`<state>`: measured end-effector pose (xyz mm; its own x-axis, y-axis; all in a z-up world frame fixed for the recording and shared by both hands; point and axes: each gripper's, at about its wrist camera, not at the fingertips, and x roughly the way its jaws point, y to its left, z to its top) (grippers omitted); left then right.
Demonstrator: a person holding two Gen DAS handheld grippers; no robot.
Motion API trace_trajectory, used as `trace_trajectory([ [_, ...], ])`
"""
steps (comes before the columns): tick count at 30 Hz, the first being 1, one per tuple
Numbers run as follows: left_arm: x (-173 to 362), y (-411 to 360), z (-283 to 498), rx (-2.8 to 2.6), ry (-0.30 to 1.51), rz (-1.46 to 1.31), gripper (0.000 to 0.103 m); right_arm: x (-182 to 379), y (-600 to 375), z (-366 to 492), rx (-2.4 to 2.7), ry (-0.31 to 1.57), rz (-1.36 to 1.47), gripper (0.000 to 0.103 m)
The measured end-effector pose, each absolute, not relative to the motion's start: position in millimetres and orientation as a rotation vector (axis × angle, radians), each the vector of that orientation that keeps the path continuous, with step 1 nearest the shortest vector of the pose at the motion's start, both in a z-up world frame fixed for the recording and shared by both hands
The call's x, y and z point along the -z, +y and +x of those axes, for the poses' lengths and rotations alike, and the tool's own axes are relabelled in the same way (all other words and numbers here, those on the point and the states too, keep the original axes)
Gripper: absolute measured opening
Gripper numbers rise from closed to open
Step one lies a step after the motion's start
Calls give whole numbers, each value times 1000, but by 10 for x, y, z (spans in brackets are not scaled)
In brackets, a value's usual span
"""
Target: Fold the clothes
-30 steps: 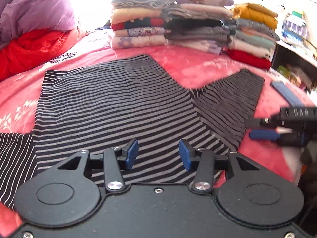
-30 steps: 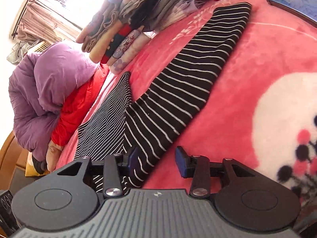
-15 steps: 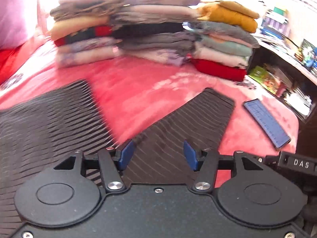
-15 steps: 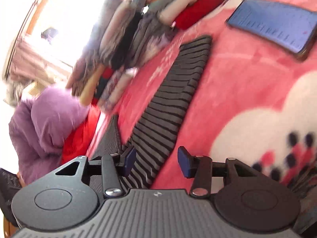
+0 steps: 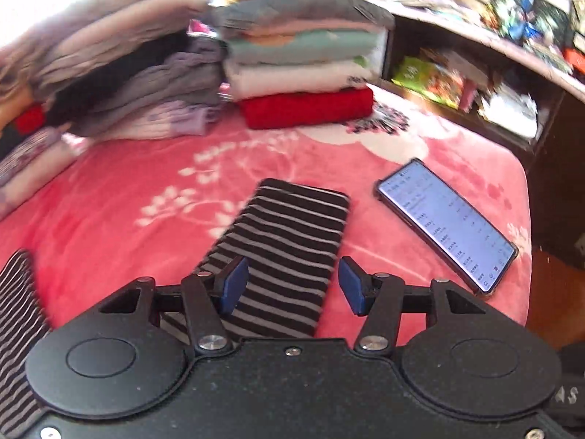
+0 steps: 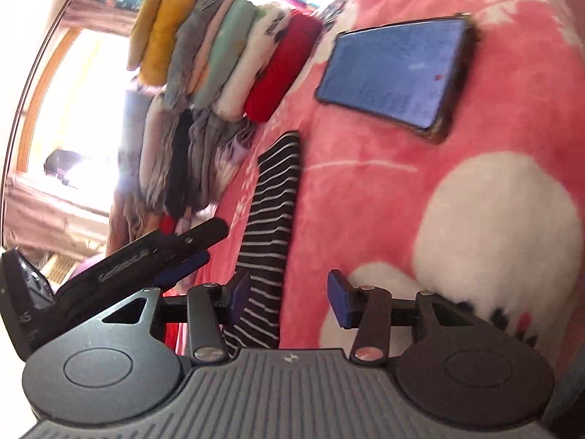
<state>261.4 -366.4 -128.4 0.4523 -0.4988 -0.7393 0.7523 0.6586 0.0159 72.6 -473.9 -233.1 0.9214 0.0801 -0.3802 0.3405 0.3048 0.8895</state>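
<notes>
A black shirt with thin grey-white stripes lies flat on the pink bed. Its sleeve stretches away from my left gripper, which is open just above the sleeve's near part. The shirt body's edge shows at far left. In the right wrist view the same sleeve runs up from my right gripper, which is open with its left pad over the sleeve. The left gripper shows there at left, close beside the sleeve.
A phone with a lit screen lies on the pink blanket right of the sleeve; it also shows in the right wrist view. Stacks of folded clothes stand behind. A cluttered shelf borders the bed's right side.
Both grippers have swung right, from the shirt's body to its right sleeve and toward the cuff. The phone and the right-hand stack have come closer. Both jaws have stayed open.
</notes>
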Motion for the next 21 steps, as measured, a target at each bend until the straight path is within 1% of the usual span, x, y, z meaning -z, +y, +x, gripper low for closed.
trace_trajectory([
  [5,1409,-4062,2668,850,780,479,51,2435,-4773,654,193,346,1352,45],
  [7,1484,-4199,2653,861,768,533,44,2470,-4808,628,195,321,1400,44],
  [8,1523,-4264,2642,863,761,561,43,2491,-4819,613,195,305,1425,44],
  [10,1604,-4368,2625,863,750,610,37,2514,-4826,599,199,293,1454,43],
  [12,1680,-4462,2593,859,723,665,34,2530,-4832,581,201,286,1474,42],
  [17,1789,-4653,2535,834,672,765,33,2547,-4839,552,206,284,1489,40],
  [18,1784,-4648,2554,819,673,751,32,2545,-4839,550,207,282,1489,40],
  [20,1768,-4628,2598,787,677,717,28,2540,-4841,566,206,286,1482,40],
  [21,1761,-4618,2621,770,679,699,22,2540,-4844,572,207,287,1480,40],
])
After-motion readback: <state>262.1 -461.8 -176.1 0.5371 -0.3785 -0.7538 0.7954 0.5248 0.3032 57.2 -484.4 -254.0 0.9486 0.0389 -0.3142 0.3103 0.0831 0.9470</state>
